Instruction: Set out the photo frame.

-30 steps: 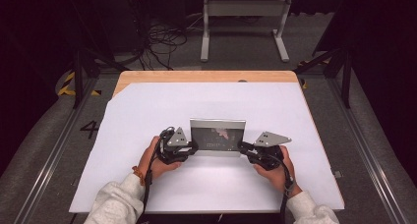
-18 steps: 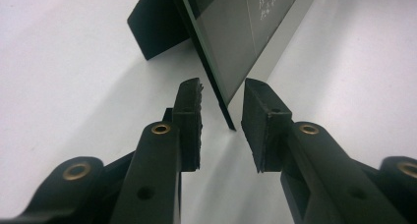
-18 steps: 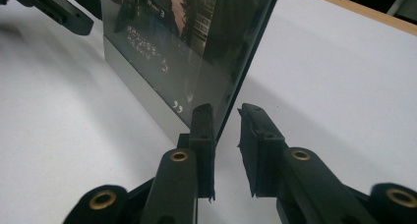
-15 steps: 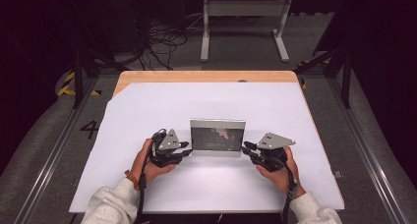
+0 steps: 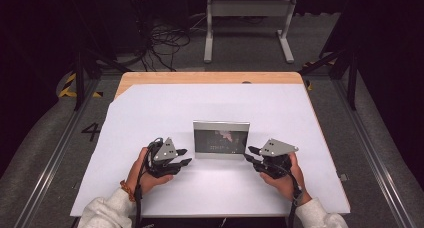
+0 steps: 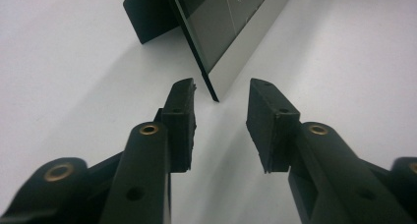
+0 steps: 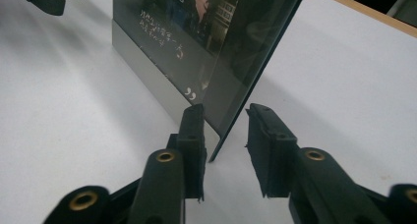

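Observation:
A silver-edged picture frame (image 5: 221, 138) with a dark photo stands upright on the white table top. My left gripper (image 5: 186, 156) lies a little to the left of the frame's left edge. Its jaws have just been opening; the frame's lower corner (image 6: 215, 94) stands just ahead of the gap of the left gripper (image 6: 221, 89), untouched by either pad. My right gripper (image 5: 249, 154) is at the frame's right edge. Its jaws have also just been opening. In the right gripper view the frame's thin edge (image 7: 231, 106) stands between the spread tips of the right gripper (image 7: 225, 113), and neither pad presses on it.
The white sheet (image 5: 150, 108) covers a wooden table whose far strip (image 5: 210, 78) shows. The frame's black back support (image 6: 147, 17) props it from behind. On the floor beyond lie cables (image 5: 165, 43) and a grey metal stand (image 5: 247, 18).
Both pairs of jaws have spread off the frame's side edges. The left hand has drawn back to the left, leaving a gap to the frame. The right hand has stayed in place.

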`<state>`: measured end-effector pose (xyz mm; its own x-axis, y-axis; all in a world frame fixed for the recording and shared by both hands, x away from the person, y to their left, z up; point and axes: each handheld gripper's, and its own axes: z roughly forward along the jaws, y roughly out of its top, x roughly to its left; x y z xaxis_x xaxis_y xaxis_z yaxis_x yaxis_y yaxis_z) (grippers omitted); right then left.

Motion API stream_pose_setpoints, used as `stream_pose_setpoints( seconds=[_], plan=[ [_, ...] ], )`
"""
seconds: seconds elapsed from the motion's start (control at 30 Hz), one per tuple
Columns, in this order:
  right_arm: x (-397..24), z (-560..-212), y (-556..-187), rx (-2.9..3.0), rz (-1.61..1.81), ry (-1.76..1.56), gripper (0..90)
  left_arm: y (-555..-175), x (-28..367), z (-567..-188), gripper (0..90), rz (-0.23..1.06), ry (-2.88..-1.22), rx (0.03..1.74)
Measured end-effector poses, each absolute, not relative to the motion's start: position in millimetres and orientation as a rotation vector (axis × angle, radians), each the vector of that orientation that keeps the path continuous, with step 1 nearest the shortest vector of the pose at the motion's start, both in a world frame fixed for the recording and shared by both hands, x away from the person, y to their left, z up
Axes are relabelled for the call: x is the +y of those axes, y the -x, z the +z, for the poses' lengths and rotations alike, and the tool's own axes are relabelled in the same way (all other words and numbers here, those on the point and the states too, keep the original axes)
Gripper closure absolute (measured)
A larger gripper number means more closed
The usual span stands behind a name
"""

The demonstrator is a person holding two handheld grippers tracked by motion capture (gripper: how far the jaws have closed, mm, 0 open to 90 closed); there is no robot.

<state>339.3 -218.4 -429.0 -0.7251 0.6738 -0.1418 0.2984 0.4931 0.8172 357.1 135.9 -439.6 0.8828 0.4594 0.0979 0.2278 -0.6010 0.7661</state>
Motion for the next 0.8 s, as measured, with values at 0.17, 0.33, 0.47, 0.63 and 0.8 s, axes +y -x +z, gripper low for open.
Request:
stream_pose_setpoints(
  seconds=[0.17,0.33,0.47,0.63,0.8],
  plan=[
    [-217.7,-430.2,-336.3,2.307,1.117,-0.792,61.0,-351.7,139.1,-441.2,58.2,0.358,-2.234,0.485],
    [-217.5,-432.9,-332.3,2.342,1.101,-0.779,52.9,-348.0,140.0,-443.8,52.0,0.348,-2.243,0.478],
    [-215.1,-436.2,-328.9,2.373,1.083,-0.752,47.3,-344.5,139.7,-446.2,45.7,0.339,-2.245,0.475],
    [-213.4,-439.5,-325.2,2.388,1.068,-0.732,40.7,-340.2,137.2,-451.3,40.2,0.338,-2.264,0.472],
    [-214.5,-442.3,-321.9,2.395,1.055,-0.723,32.7,-336.5,134.4,-453.4,28.8,0.344,-2.268,0.469]
  ],
)
